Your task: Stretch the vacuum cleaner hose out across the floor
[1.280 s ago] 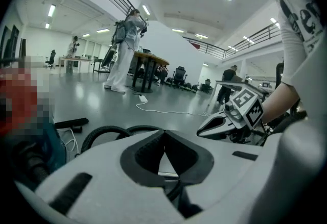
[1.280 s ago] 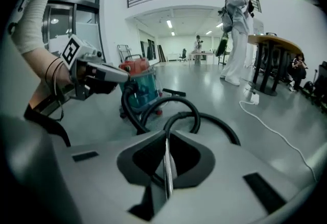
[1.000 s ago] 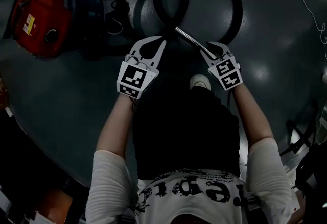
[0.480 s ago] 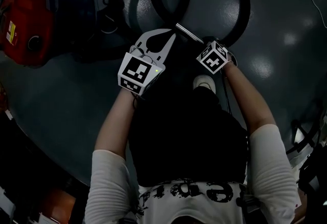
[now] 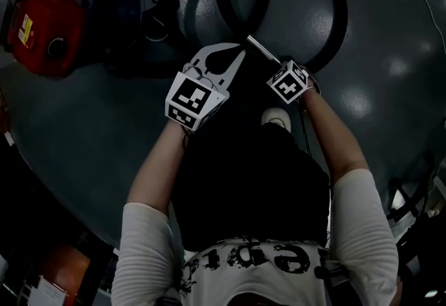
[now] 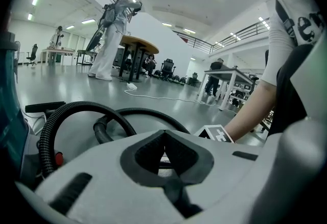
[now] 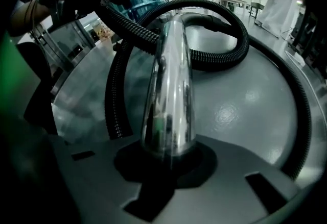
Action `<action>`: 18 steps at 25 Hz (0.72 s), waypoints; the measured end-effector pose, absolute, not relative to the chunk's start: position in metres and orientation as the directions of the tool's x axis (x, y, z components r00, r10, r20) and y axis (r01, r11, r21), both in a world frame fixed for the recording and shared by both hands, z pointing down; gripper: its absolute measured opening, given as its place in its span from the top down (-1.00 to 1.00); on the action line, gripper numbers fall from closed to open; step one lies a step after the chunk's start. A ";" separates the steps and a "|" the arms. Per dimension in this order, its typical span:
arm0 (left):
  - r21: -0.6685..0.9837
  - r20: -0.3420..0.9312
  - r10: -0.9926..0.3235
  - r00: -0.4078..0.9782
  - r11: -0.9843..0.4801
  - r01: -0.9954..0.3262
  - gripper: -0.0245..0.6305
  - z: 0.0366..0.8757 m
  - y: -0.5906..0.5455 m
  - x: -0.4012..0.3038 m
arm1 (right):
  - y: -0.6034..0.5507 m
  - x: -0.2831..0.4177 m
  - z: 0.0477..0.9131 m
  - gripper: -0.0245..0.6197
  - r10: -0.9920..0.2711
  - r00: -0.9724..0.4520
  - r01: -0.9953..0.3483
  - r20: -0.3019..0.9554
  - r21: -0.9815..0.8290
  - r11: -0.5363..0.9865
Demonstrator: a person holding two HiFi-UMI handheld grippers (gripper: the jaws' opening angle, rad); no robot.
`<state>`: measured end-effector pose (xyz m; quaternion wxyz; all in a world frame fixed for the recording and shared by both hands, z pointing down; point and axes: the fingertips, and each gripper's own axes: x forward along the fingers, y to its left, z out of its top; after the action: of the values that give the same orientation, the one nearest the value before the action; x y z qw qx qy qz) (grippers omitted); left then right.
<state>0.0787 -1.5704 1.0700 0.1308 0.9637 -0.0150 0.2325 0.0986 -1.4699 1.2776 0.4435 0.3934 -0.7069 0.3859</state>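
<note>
Hose [image 7: 113, 100] lies coiled in overlapping loops on floor [image 7: 245, 110] beside red vacuum body [image 5: 42, 19], not yet stretched. Right tongs [image 7: 171, 154], jaws just closing, clamp chrome tube [image 7: 171, 90] at hose end, likely as pulling handle. Left tongs [image 6: 164, 136] closed, empty, alongside.

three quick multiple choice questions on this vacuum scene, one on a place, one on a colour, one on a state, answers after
1. In the head view, where is the red vacuum cleaner? A upper left; B lower right; C between the grippers.
2. What colour is the hose? A white; B black; C yellow.
3. What is in the right gripper? A nothing; B a white cable; C the chrome tube.

Answers:
1 A: it sits at that view's upper left corner.
2 B: its ribbed loops on the floor are black.
3 C: the jaws have just been closing and clamp the tube's end.
</note>
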 end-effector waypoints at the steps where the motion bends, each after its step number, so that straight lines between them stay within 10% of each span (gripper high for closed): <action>1: 0.238 0.455 0.039 0.889 -0.968 -0.079 0.91 1.065 -1.569 0.078 | -1.469 0.098 1.269 0.72 -0.217 -0.317 -0.896 0.923 -0.217 0.387; 18: 0.353 0.441 -0.019 0.897 -0.916 -0.193 0.91 0.701 -1.534 0.048 | -1.363 0.053 0.837 0.72 -0.057 -0.529 -0.770 0.847 -0.451 0.451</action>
<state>0.0484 -1.5337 0.7010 0.1977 0.9537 -0.0556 0.2197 0.0531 -1.3628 0.8365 0.4000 0.2749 -0.7520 0.4459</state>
